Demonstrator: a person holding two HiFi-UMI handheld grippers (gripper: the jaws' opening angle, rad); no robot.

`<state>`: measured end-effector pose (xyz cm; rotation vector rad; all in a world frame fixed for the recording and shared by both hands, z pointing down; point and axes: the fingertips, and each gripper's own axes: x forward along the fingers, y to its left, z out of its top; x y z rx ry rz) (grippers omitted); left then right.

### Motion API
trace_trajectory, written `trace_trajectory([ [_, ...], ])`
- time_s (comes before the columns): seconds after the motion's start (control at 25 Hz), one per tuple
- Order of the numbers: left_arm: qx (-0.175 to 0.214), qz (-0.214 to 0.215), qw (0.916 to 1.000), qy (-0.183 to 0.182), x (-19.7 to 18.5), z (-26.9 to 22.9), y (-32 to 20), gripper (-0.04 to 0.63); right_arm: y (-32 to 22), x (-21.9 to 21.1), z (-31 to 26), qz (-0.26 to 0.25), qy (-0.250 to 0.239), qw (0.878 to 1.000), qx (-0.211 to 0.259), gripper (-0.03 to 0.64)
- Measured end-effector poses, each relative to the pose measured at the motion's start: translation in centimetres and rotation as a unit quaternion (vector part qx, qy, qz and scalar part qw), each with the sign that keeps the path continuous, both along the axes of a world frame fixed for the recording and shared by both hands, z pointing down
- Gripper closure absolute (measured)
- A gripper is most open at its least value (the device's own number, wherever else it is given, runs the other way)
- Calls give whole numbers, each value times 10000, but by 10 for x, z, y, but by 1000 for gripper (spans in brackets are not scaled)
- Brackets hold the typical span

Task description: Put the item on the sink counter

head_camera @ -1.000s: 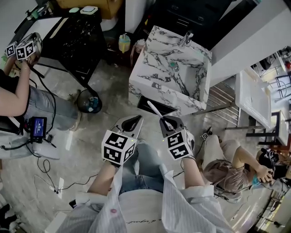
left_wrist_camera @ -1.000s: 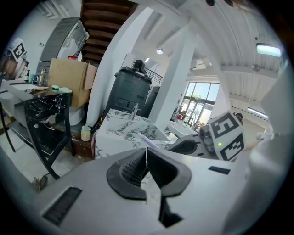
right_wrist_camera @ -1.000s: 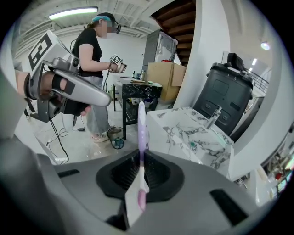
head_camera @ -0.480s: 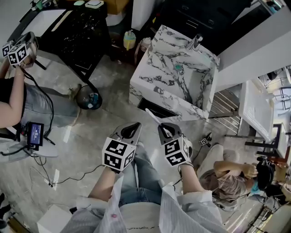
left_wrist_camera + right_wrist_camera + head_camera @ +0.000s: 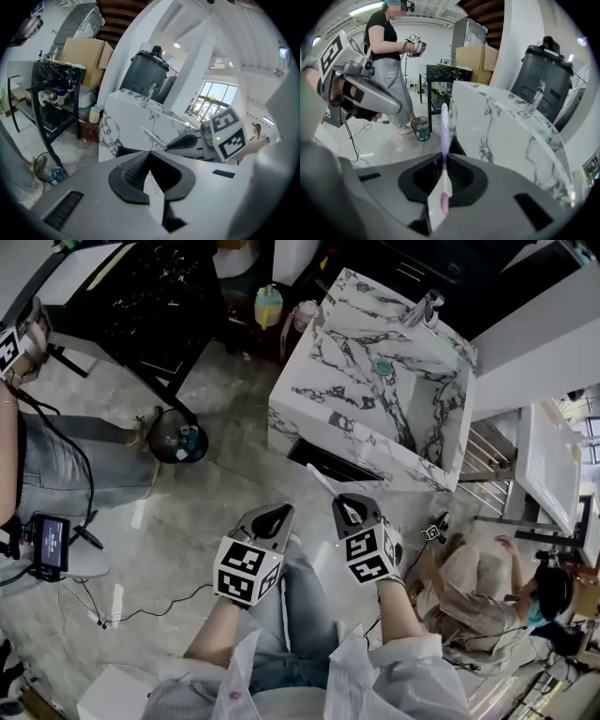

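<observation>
Pinched the toothbrush between the nearly closed fingers of the right gripper, long axis running straight out past the fingertips toward 11 o'clock in the head view. Stood short of the sink surface at 12 o'clock, brush tip clear of it, right gripper nearer than left gripper. Pressed the left fingers together on nothing.

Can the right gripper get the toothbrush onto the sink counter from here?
Probably yes: nothing stands between the right gripper, shut on the toothbrush, and the sink counter just ahead.
</observation>
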<state>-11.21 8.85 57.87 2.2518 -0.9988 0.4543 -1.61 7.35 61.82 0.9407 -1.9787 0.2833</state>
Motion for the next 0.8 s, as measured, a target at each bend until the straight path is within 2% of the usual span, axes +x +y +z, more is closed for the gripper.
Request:
trace_trajectory([
  [0.36,-33,-144,9999,76,1,81,-10,574,-23,18,100,-16,374,9993,-69,580],
  [0.8,-44,-21,9998,187,23,172,-17,574,-47,43,218,288,475,9983,-166,580],
])
